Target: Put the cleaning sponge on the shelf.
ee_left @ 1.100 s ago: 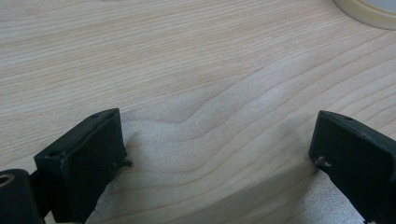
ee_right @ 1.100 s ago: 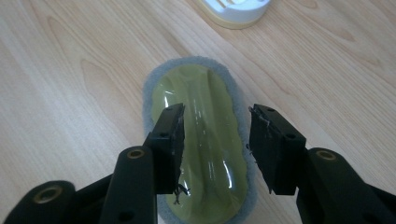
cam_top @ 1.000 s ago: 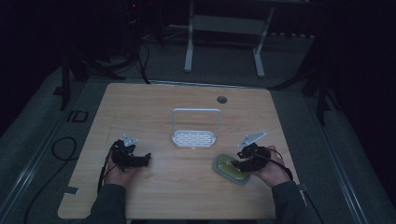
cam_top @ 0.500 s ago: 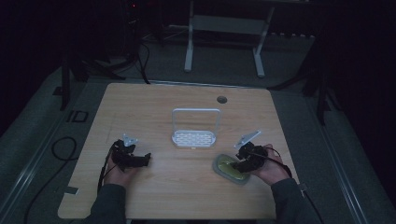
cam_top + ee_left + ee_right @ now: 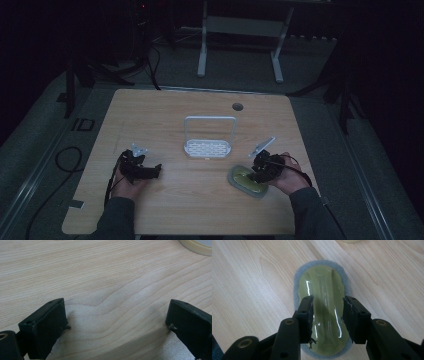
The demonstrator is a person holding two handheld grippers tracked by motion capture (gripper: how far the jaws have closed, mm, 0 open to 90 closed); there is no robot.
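While the scrubber point(image 5: 322, 307) lies flat on the wooden table point(image 5: 200, 210), near its front right corner, we see its glossy olive handle running lengthwise over a grey pad. We have the right gripper point(image 5: 327, 315) straddling that handle from above, one black jaw on each flank. Its jaws have just been closing, handle between them; they sit right at the sides, but we cannot tell whether the pads press yet. In the high view the same gripper point(image 5: 261, 169) sits over the scrubber point(image 5: 246, 181) in the right hand point(image 5: 286, 179). Beyond it, mid-table, stands a white rack point(image 5: 209, 144) with an arched handle. Well apart on the left, our left gripper point(image 5: 117, 325) rests low over bare wood, jaws wide, nothing between them.
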